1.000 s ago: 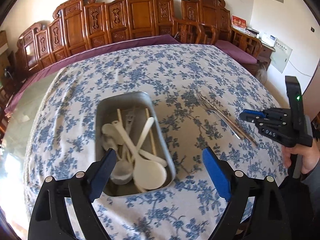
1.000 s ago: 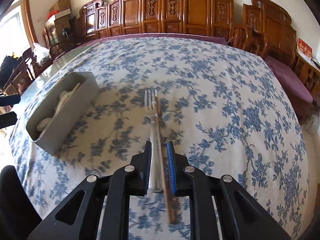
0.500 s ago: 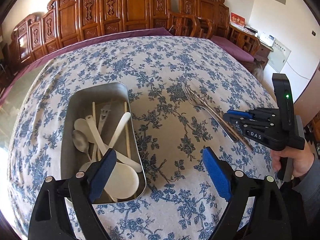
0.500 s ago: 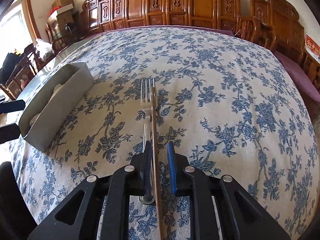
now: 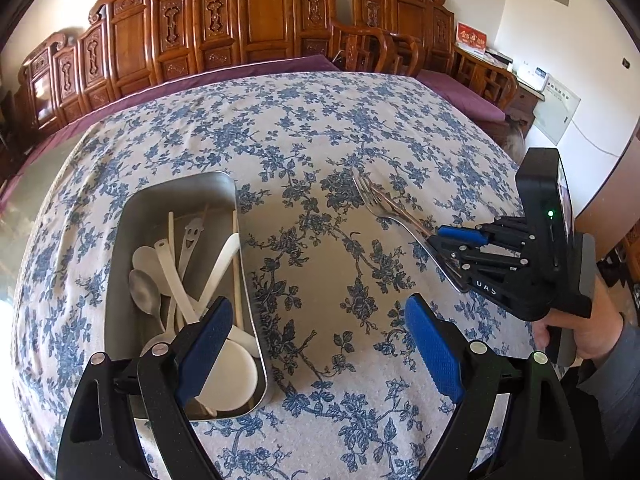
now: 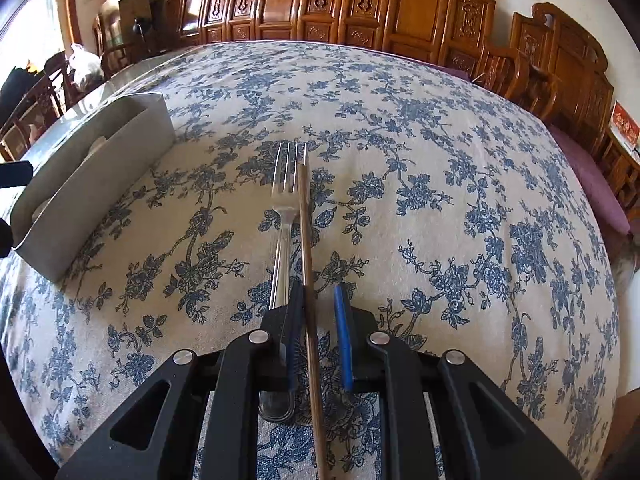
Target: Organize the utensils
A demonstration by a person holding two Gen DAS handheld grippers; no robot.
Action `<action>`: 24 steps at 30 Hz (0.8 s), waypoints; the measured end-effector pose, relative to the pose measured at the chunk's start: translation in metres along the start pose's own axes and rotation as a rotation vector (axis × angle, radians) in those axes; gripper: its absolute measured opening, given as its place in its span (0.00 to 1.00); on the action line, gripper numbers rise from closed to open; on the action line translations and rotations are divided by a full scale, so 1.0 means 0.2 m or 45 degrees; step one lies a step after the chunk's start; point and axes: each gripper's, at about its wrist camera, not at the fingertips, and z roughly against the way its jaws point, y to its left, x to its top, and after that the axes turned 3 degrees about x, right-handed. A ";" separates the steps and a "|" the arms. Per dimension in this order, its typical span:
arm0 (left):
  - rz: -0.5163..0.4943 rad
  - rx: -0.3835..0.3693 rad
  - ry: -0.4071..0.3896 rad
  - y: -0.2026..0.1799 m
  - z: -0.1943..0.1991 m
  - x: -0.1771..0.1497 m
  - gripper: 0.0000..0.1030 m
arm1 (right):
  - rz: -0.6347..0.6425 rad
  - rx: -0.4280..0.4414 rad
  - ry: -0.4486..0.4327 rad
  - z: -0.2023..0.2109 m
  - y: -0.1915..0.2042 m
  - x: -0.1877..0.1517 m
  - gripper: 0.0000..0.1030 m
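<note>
Right tool (image 6: 318, 320) low centre of frame, jaws narrow around the chopstick (image 6: 306, 248), gap visible, not clamped. Fork (image 6: 285, 216) just left, outside the jaws. Left tool (image 5: 320, 344) released near tray (image 5: 132, 232). Centre on chopstick before clenching; avoid snagging fork.

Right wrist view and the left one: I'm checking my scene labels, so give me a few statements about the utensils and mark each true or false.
1. The fork lies on the tablecloth, outside the metal tray. True.
2. The left gripper is shut on a spoon. False: it is wide open and holds nothing.
3. A brown chopstick lies alongside the fork. True.
4. The metal tray is empty. False: it holds white spoons, a metal spoon and other utensils.
</note>
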 end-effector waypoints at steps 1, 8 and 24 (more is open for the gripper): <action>0.001 -0.001 0.002 -0.01 0.00 0.00 0.82 | -0.004 0.005 -0.002 0.00 -0.01 0.00 0.17; -0.014 0.006 0.014 -0.06 -0.05 0.02 0.82 | 0.036 0.018 0.012 0.03 -0.02 -0.05 0.06; -0.038 -0.046 0.067 -0.31 -0.34 0.10 0.82 | -0.179 0.030 -0.069 0.16 -0.33 -0.13 0.06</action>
